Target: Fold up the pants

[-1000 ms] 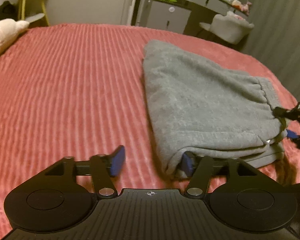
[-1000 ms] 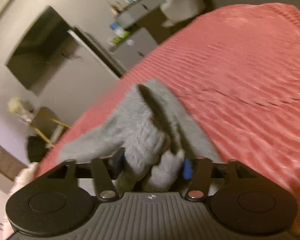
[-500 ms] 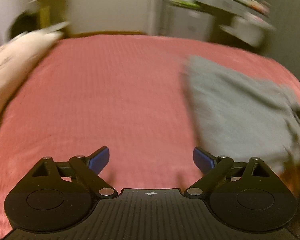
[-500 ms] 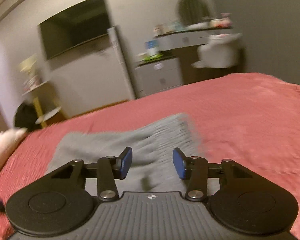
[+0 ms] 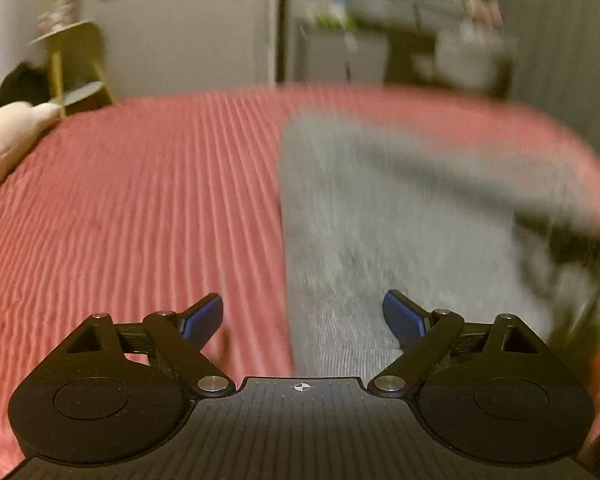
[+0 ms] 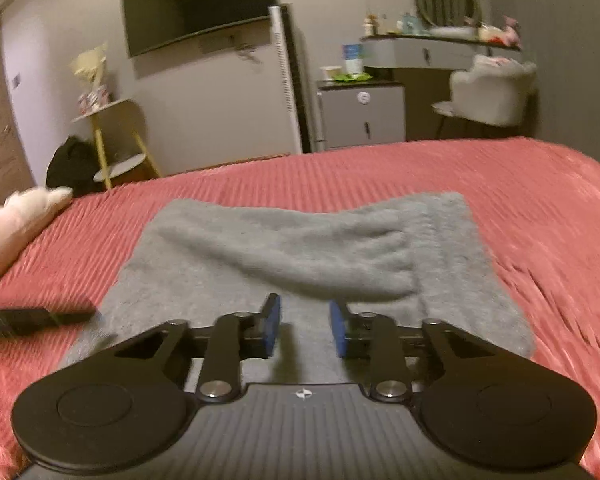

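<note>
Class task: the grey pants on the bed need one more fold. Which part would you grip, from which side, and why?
Probably the near edge of the pants, approached from the near side of the bed, low and flat. That edge lies flat and free in front of the right claw, while a loose hump crosses the middle, so a grip there would likely bunch the layers.

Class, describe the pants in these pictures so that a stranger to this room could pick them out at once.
Start at the bed with the ribbed pink-red cover, which fills the foreground. On it lies one folded bundle of fuzzy grey cloth, the pants. Nothing else on the cover is grey; the pale cushion sits off at the edge.
</note>
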`<state>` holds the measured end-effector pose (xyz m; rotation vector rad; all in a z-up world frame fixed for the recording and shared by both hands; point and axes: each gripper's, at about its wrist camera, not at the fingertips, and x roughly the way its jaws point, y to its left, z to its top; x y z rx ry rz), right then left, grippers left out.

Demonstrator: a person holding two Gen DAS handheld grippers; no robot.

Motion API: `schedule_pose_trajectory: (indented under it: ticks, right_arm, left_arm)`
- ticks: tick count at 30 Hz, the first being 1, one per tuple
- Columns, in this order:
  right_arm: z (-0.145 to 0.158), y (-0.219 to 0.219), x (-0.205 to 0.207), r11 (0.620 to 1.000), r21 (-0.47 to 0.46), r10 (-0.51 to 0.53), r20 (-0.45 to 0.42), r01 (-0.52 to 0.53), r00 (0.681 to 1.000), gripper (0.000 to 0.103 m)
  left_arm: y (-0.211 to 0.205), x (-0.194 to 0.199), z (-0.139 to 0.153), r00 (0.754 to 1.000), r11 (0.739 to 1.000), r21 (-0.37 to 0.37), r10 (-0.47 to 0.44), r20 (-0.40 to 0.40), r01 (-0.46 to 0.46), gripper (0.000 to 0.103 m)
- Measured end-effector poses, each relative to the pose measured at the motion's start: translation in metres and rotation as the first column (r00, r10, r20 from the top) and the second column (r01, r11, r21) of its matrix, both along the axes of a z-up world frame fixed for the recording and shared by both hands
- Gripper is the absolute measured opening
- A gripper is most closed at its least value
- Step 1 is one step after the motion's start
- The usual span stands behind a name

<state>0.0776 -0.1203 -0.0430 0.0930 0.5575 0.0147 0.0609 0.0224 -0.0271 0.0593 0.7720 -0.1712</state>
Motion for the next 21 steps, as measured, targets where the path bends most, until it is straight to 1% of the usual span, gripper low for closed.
schedule_pose_trajectory:
  ticks: [1,3,5,7,8,9,11,13,15,17,19,21]
  right_arm:
    - [0.000,0.004,0.003,1.000,-0.004,0.015,-0.003,-0.015,1.000,0.014]
    - [0.001,0.012,0.010,0.999,-0.019,0.038,-0.015,-0.039,0.999,0.013]
    - [-0.002,0.019,0.028,0.997,-0.046,0.066,-0.062,-0.069,0.996,0.013]
    - [-0.008,0.019,0.049,0.995,-0.080,0.047,-0.102,-0.055,0.994,0.013]
    - [-0.011,0.015,0.059,0.996,-0.077,0.030,-0.118,-0.040,0.993,0.012]
    - [-0.014,0.006,0.072,0.998,-0.058,-0.002,-0.130,-0.006,0.992,0.006]
    - [-0.018,-0.011,0.089,0.999,-0.035,-0.043,-0.121,0.039,0.992,0.000]
    - [-0.019,-0.025,0.096,0.999,0.011,-0.047,-0.110,0.049,0.993,0.000]
    - [-0.014,-0.029,0.092,0.998,0.033,-0.050,-0.095,0.054,0.994,0.000]
    - [-0.009,-0.027,0.079,0.999,0.019,-0.049,-0.092,0.051,0.995,0.000]
    - [-0.007,-0.024,0.055,1.000,0.004,0.002,-0.092,-0.002,0.996,0.000]
    - [-0.012,-0.027,0.032,0.999,-0.004,0.045,-0.120,-0.045,0.992,0.000]
  left_arm:
    - [-0.002,-0.002,-0.005,1.000,1.000,0.019,-0.007,0.017,0.007,0.097]
    - [-0.003,-0.003,-0.001,0.999,1.000,0.023,-0.019,0.027,0.018,0.097]
    - [0.002,-0.001,-0.002,1.000,1.000,-0.020,-0.008,0.007,0.009,0.097]
    - [0.010,0.002,-0.007,1.000,0.998,-0.069,0.003,-0.019,-0.004,0.097]
    - [0.012,0.002,-0.007,1.000,0.997,-0.080,0.001,-0.024,-0.002,0.097]
    - [0.013,0.002,-0.006,1.000,0.996,-0.085,-0.004,-0.028,0.002,0.097]
    - [0.016,0.002,-0.007,1.000,0.996,-0.087,-0.005,-0.027,0.003,0.098]
    - [0.017,0.004,-0.008,1.000,0.997,-0.082,-0.010,-0.021,0.008,0.099]
    - [0.017,0.003,-0.008,1.000,0.997,-0.070,-0.009,-0.015,0.008,0.101]
    - [0.019,0.005,-0.010,1.000,0.996,-0.089,-0.003,-0.021,0.002,0.101]
    - [0.022,0.008,-0.012,0.999,0.993,-0.115,0.006,-0.039,-0.011,0.102]
    - [0.023,0.009,-0.013,0.999,0.991,-0.130,0.008,-0.048,-0.014,0.102]
